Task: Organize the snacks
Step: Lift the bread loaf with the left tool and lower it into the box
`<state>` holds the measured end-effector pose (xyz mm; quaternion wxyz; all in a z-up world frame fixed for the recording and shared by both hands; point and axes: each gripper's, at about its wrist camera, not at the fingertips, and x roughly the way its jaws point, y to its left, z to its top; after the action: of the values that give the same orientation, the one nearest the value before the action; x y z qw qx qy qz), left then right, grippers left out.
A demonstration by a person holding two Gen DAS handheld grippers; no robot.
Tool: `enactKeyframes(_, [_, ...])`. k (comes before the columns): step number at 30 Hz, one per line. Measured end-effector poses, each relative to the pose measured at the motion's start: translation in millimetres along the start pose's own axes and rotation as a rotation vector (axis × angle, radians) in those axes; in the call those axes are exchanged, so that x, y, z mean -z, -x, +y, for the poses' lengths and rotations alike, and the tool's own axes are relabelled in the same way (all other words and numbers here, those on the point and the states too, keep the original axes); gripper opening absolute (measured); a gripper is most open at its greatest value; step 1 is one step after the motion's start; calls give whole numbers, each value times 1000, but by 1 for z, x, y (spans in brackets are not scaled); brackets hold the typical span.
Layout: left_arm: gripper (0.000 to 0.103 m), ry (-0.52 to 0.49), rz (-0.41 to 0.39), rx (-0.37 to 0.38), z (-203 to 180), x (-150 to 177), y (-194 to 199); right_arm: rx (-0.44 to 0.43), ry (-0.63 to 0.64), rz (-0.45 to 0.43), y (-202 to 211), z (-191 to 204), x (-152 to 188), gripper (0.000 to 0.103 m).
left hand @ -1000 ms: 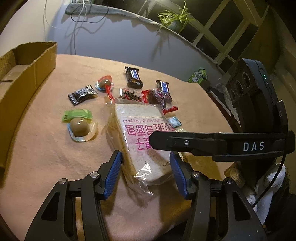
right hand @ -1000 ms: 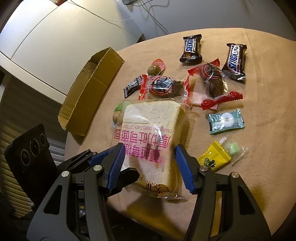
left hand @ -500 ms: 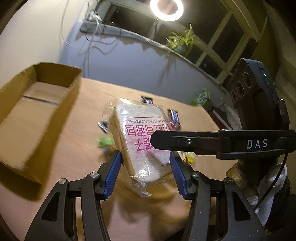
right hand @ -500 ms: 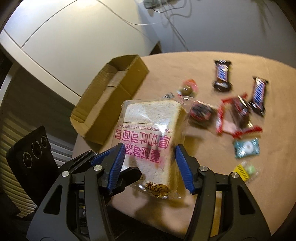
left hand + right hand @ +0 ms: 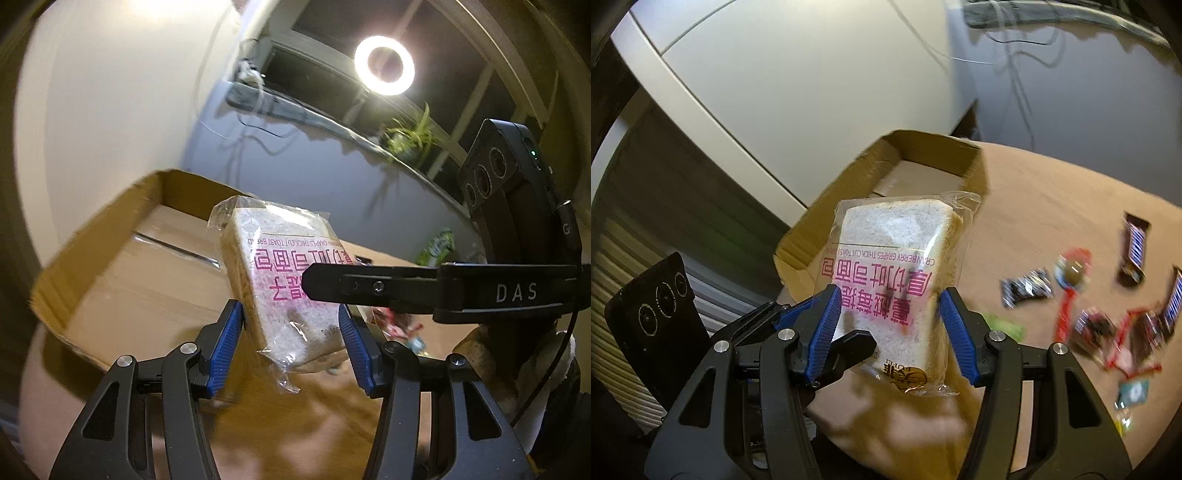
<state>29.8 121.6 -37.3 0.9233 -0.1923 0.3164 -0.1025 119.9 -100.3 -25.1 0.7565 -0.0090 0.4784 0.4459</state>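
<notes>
A bagged slice of toast bread (image 5: 266, 266) with pink print hangs in the air, gripped from two sides. My left gripper (image 5: 290, 314) pinches its lower end between blue pads. My right gripper (image 5: 890, 295) clamps the same bread packet (image 5: 897, 236) across its width, and one of its black fingers (image 5: 406, 288) crosses in front in the left wrist view. The bread hovers at the near edge of an open cardboard box (image 5: 92, 229), whose wall (image 5: 849, 177) shows behind the packet. The box floor that I can see is bare.
Loose snacks lie on the tan tablecloth (image 5: 1052, 206) to the right: Snickers bars (image 5: 1134, 251), red-wrapped cakes (image 5: 1100, 328), a black packet (image 5: 1027, 288), a teal packet (image 5: 1132, 393). A ring light (image 5: 384, 64) and a potted plant (image 5: 410, 136) stand beyond the table.
Both grippers have lifted the bread off the table and carried it left toward the box. The other snacks have slid to the right of the view.
</notes>
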Motion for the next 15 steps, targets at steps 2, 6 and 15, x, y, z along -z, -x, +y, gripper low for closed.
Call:
enactKeyframes(2, [53,8,-13,-20,11,-3,4,-11,13,7,-9,7,-6,60])
enactKeyframes(6, [53,25,-28,-57,31,-8,7,-32,39,24,-30,23,-18,60])
enactKeyframes(15, [53,61,-25,-111,64,-9,7,-48,74,63,-75,42,-37,60])
